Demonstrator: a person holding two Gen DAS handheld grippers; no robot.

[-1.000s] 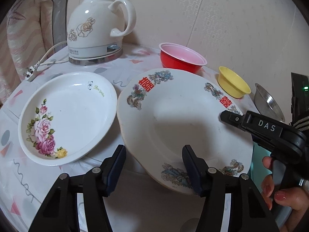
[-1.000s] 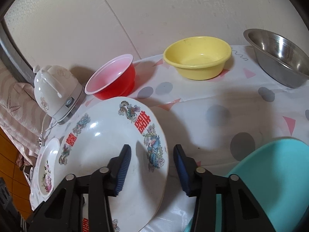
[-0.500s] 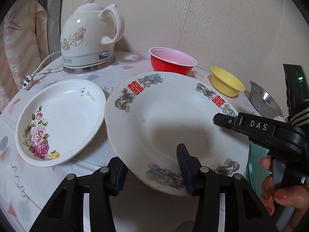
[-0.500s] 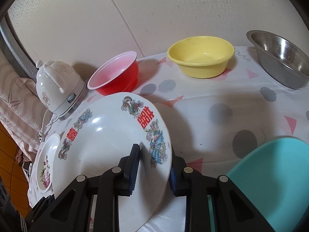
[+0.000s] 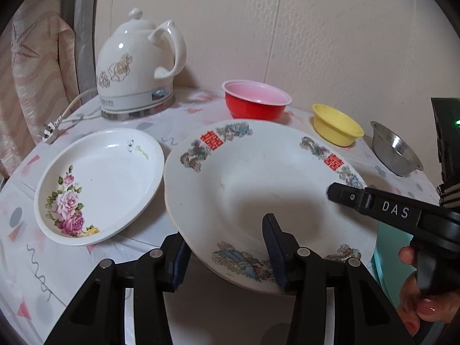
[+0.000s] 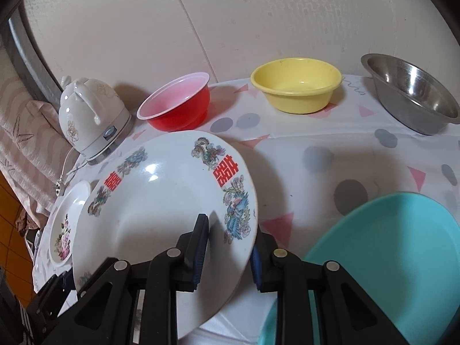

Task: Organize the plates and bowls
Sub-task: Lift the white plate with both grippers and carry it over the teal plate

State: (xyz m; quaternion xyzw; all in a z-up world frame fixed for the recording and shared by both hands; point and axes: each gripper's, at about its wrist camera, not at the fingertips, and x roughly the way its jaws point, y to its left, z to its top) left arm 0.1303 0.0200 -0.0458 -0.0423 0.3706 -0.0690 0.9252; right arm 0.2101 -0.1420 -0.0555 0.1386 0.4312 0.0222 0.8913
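- Left wrist view: cream textured wall (image 5: 330, 34) behind, round table under a white cloth with pink triangles and grey dots (image 5: 43, 258).
- White kettle (image 5: 138, 69) at the back left, cord trailing off the left edge.
- Rose plate (image 5: 100, 184) flat on the cloth at left, just beside the big dragon plate (image 5: 258, 184).
- Left gripper (image 5: 227, 250) clamped on the dragon plate's near rim, one pad under and one on top; jaws just been closing onto it.
- Right gripper (image 5: 342, 194) biting the same plate's right rim, a hand (image 5: 425, 302) on its handle.
- Red bowl (image 5: 256, 100), yellow bowl (image 5: 336, 128) and steel bowl (image 5: 396, 152) lined up along the back.
- Right wrist view: same wall, same spotted cloth (image 6: 330, 149).
- Right gripper (image 6: 230, 247) pinching the dragon plate (image 6: 161, 201) at its right rim, plate tilted and lifted on this side; jaws just been closing.
- Teal plate (image 6: 388, 258) at lower right, just beside the grip.
- Red bowl (image 6: 178, 106), yellow bowl (image 6: 296, 84), steel bowl (image 6: 411, 92) along the back, kettle (image 6: 92, 115) far left, rose plate (image 6: 66, 224) peeking out beyond the dragon plate.
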